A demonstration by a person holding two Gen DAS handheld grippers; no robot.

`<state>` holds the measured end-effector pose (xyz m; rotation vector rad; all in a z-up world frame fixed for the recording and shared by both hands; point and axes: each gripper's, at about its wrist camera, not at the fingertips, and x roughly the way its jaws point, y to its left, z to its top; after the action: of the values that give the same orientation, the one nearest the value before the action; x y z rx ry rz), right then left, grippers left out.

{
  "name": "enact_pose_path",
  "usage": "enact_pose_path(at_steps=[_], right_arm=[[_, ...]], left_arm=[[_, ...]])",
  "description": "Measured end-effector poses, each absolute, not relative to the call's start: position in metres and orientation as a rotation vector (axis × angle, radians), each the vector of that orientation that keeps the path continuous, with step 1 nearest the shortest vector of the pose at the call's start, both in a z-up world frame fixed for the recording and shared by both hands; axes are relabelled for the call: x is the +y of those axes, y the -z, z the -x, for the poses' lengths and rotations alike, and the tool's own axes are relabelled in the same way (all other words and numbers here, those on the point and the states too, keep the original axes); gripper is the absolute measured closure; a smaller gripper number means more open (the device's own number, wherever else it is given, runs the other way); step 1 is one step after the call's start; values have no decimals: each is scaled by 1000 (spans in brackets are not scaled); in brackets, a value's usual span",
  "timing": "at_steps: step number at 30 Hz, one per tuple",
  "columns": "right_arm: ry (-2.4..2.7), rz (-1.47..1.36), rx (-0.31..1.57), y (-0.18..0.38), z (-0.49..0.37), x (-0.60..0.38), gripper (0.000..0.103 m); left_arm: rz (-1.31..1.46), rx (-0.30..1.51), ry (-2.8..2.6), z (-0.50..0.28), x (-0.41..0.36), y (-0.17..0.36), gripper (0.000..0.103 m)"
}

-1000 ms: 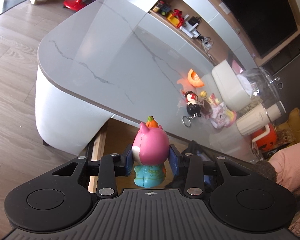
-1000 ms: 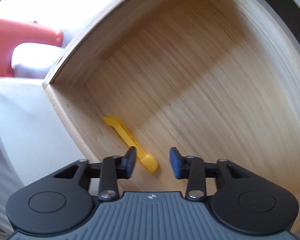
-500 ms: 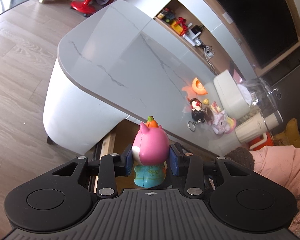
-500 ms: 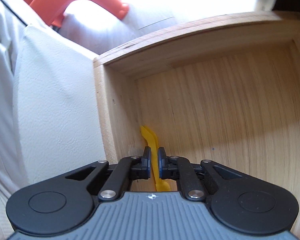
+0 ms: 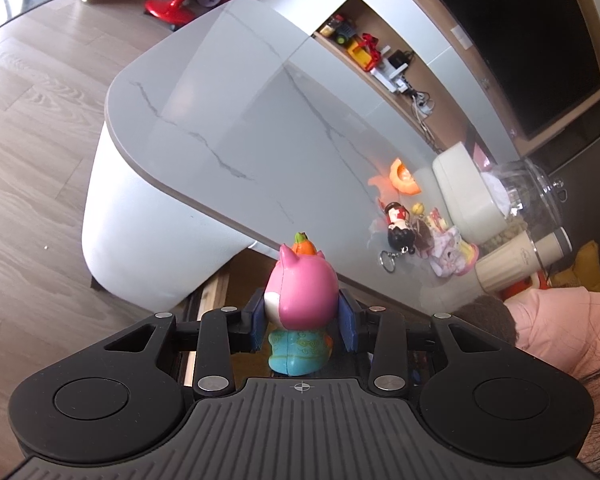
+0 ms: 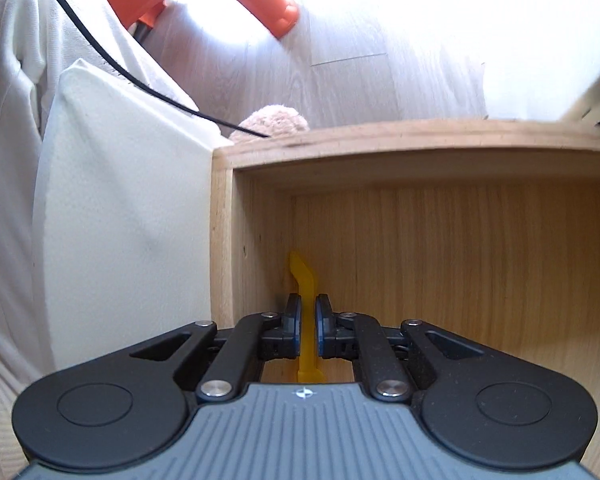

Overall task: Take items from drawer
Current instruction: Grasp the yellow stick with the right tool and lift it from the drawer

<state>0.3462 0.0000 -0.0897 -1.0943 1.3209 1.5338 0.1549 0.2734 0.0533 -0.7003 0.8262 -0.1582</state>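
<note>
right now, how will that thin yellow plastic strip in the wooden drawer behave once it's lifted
The thin yellow plastic strip looks light and fairly stiff: it holds its bent tip. Gripped on narrow edges by the right gripper, shut on it, it may pivot. Lying against the wooden drawer wall, it could scrape.

A home living room. Ahead of the left tool stands a rounded marble-top desk [image 5: 236, 120] on pale wood-plank flooring [image 5: 32, 128]; beyond it, a low media cabinet with toys on its shelf [image 5: 364, 50] under a dark television screen [image 5: 532, 32]. Small figurines [image 5: 400, 228] and a tissue box [image 5: 466, 192] sit on the desk's right end.
</note>
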Motion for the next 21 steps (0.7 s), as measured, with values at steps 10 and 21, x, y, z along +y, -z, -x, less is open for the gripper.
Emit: enact_pose_path(at_steps=[10, 21], right_arm=[[-1400, 1139, 972, 73, -395, -58, 63], [-1314, 1014, 1064, 97, -453, -37, 95]], left_arm=[[704, 803, 155, -149, 276, -57, 63], [654, 852, 168, -157, 266, -53, 63]])
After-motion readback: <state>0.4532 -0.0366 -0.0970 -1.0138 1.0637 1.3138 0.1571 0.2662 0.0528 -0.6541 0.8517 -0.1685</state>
